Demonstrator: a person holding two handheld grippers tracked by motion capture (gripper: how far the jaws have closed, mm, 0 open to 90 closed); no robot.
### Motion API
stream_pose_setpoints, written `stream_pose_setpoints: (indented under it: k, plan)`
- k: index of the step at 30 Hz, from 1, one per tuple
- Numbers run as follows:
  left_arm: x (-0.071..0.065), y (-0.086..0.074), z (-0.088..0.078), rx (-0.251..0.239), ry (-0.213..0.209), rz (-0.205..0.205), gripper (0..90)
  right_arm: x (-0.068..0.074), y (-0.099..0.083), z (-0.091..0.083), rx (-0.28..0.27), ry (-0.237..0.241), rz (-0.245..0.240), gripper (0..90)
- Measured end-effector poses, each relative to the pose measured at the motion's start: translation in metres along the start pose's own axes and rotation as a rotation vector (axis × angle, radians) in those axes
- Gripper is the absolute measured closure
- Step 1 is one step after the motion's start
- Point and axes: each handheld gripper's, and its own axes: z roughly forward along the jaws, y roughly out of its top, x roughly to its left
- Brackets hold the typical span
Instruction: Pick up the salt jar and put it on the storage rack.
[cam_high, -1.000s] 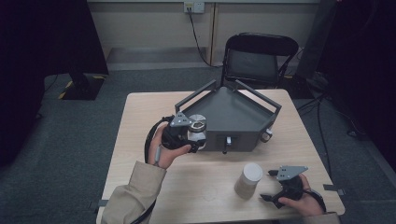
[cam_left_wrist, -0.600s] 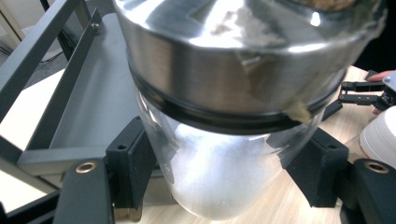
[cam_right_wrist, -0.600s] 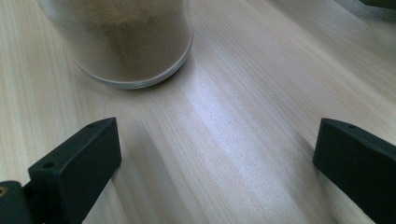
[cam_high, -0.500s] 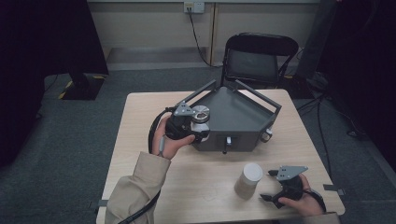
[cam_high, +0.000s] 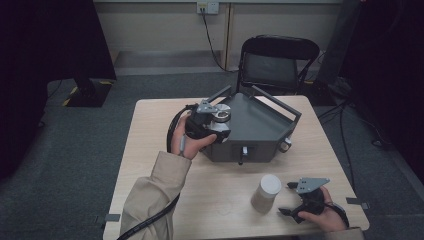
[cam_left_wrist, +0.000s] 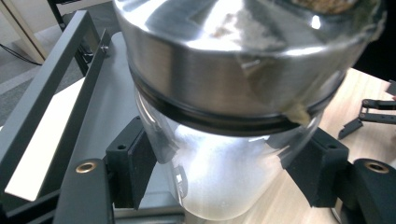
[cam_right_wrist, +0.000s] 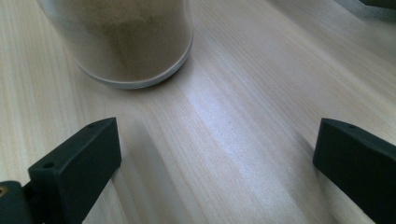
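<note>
A clear glass jar (cam_left_wrist: 224, 140) with a shiny steel lid (cam_high: 220, 116) is clamped between the pads of my left gripper (cam_left_wrist: 224, 172), which is shut on it. I hold it (cam_high: 216, 125) lifted over the near left corner of a dark grey angular box (cam_high: 260, 125). Close to the table's front right edge lies my right gripper (cam_high: 286, 198), open with nothing between its fingers. A jar of beige powder (cam_high: 266, 192) stands just left of it. In the right gripper view that jar (cam_right_wrist: 130, 37) sits beyond the open gripper (cam_right_wrist: 215, 158) on bare wood.
The grey box has raised bar rails (cam_left_wrist: 56, 93) along its edges and a small knob (cam_high: 244, 152) on its front face. A black folding chair (cam_high: 277, 62) stands behind the wooden table (cam_high: 150, 145). Bare tabletop lies left of the box and along the front.
My left gripper has carried the steel-lidded jar up and to the right, from beside the box's left corner to over it. The right gripper and the beige jar have stayed put.
</note>
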Motion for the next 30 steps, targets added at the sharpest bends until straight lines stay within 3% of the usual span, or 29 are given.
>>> stream_pose_setpoints:
  k: [13,30]
  plan:
    - [0.002,0.008,0.020,0.019,0.031,-0.020,31.3,0.000,0.000,0.000,0.000,0.000,0.000,0.0]
    - [0.008,0.002,0.048,0.034,0.060,-0.061,31.3,0.000,0.000,0.000,0.000,0.000,-0.001,0.0]
